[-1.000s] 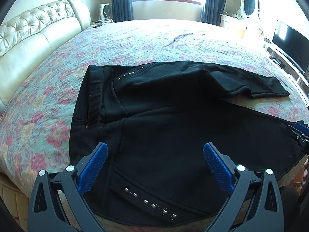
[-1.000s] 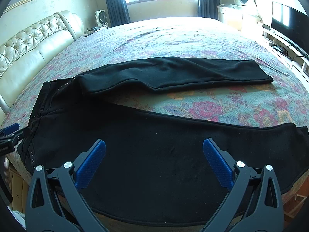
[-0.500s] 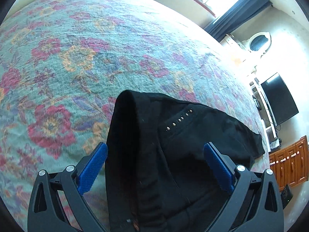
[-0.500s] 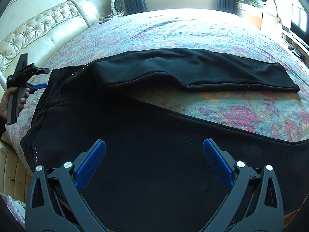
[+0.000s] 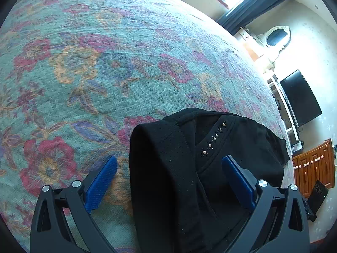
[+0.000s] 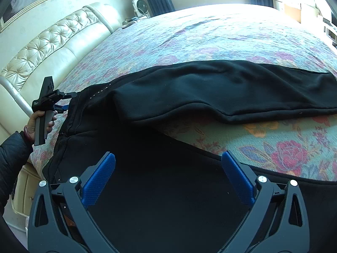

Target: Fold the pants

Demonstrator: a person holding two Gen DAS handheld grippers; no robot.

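Left tool (image 5: 168,177) astride waistband (image 5: 160,168)

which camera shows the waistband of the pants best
The left wrist view: the waistband fills the foreground between the open left gripper fingers. The right wrist view shows it only small and far off at the left gripper's tips.

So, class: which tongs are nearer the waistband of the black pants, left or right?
Left. The left tongs straddle the waistband at the far corner; the right tongs hover over the near leg, further along.
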